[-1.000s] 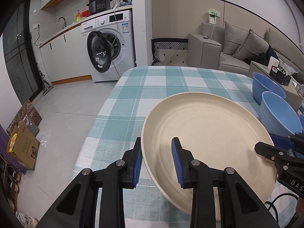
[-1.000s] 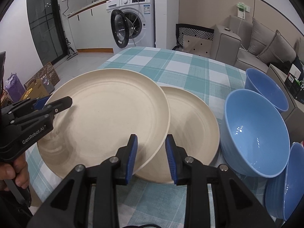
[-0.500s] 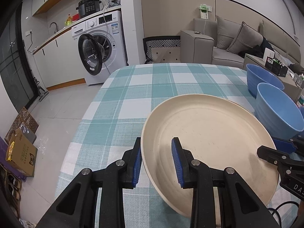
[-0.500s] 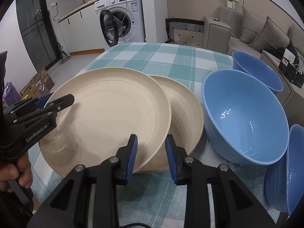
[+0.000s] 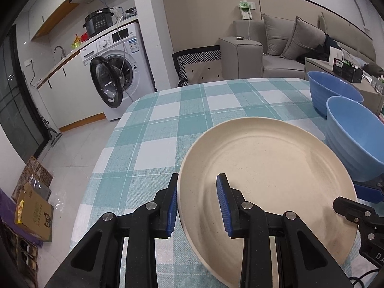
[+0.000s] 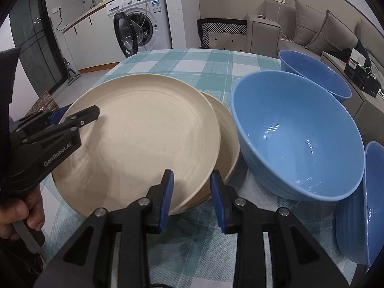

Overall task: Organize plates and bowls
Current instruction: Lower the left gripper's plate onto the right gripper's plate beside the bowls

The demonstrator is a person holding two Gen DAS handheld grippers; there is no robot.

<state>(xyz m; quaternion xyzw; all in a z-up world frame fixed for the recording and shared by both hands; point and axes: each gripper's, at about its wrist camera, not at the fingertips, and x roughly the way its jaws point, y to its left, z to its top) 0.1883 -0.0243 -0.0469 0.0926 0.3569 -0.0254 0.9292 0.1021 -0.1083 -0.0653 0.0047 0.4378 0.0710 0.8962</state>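
A cream plate [image 5: 266, 180] [image 6: 144, 139] lies almost squarely over a second cream plate [image 6: 228, 129] on the checked tablecloth. My left gripper [image 5: 196, 202] straddles the upper plate's left rim, jaws apart with one finger inside and one outside; it also shows in the right wrist view [image 6: 79, 115]. My right gripper [image 6: 190, 195] straddles the plates' near rim, jaws apart. A large blue bowl [image 6: 297, 132] [image 5: 357, 132] stands right of the plates, another blue bowl [image 6: 314, 74] [image 5: 333, 91] behind it, and a third [image 6: 360, 204] at the right edge.
The table [image 5: 192, 110] with its teal and white cloth ends at the left over a tiled floor. A washing machine [image 5: 117, 72] with its door open, a sofa [image 5: 283, 45] and a side table [image 5: 345, 72] stand beyond.
The upper plate has slid right over the lower one, which is now mostly covered. Both grippers moved right with it, bringing the blue bowls closer in view.
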